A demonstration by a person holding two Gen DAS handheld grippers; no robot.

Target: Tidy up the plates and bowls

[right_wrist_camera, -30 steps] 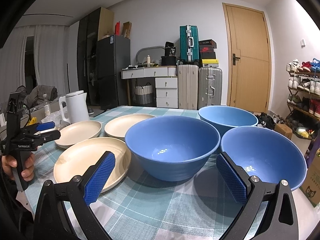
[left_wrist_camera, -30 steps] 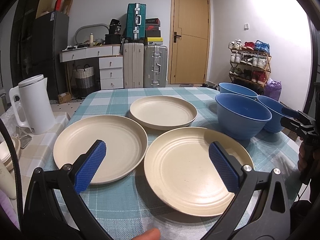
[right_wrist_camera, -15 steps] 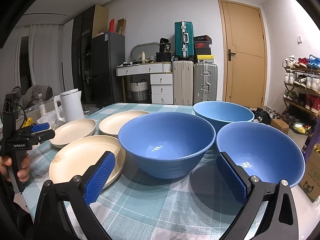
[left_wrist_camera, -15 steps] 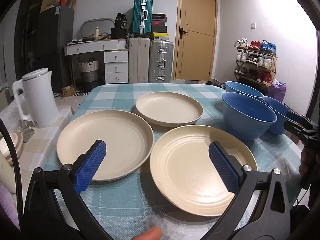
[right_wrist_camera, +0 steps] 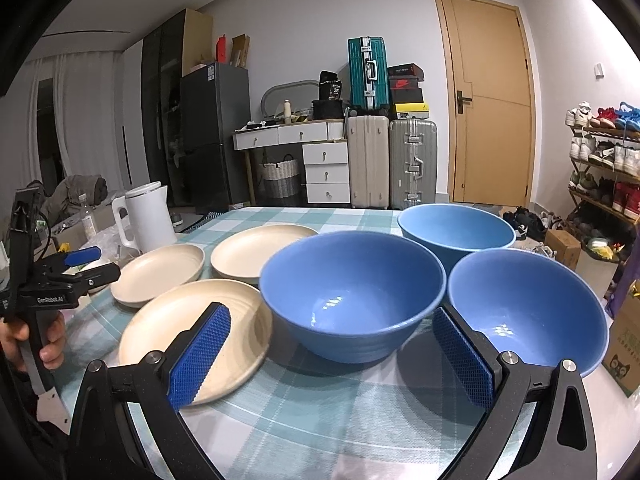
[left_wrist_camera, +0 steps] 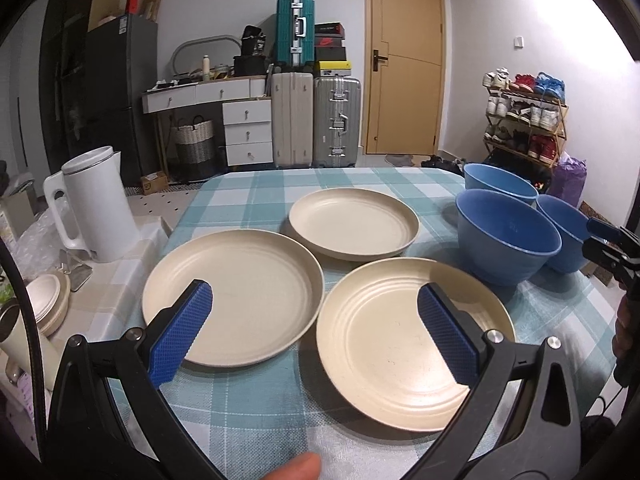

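Three plates: cream, round, ridged inside, all lying flat on the checked tablecloth, none stacked.
Near plate: nearest the left gripper, on the table's near side, just left of the closest bowl; its rim sits close beside the left plate without clear contact.
Left plate: on the table's left side, near the edge toward the kettle.
Far plate: behind the other two, toward the table's middle.
Three bowls: blue, upright, empty, grouped on the table's right side, set close together.
Middle bowl: directly ahead of the right gripper, between its two pads in that view, just right of the near plate.
Right bowl: near the table's right edge, close against the middle bowl.
Back bowl: behind the other two.
Left gripper: jaws spread wide, holding nothing, hovering above the near plates; a hand grasps its handle at the table's left.
Right gripper: jaws spread wide, nothing between the blue pads, held above the table's front edge.
White kettle: upright on a side surface left of the table.
Background: suitcases, a wooden door, a shoe rack.
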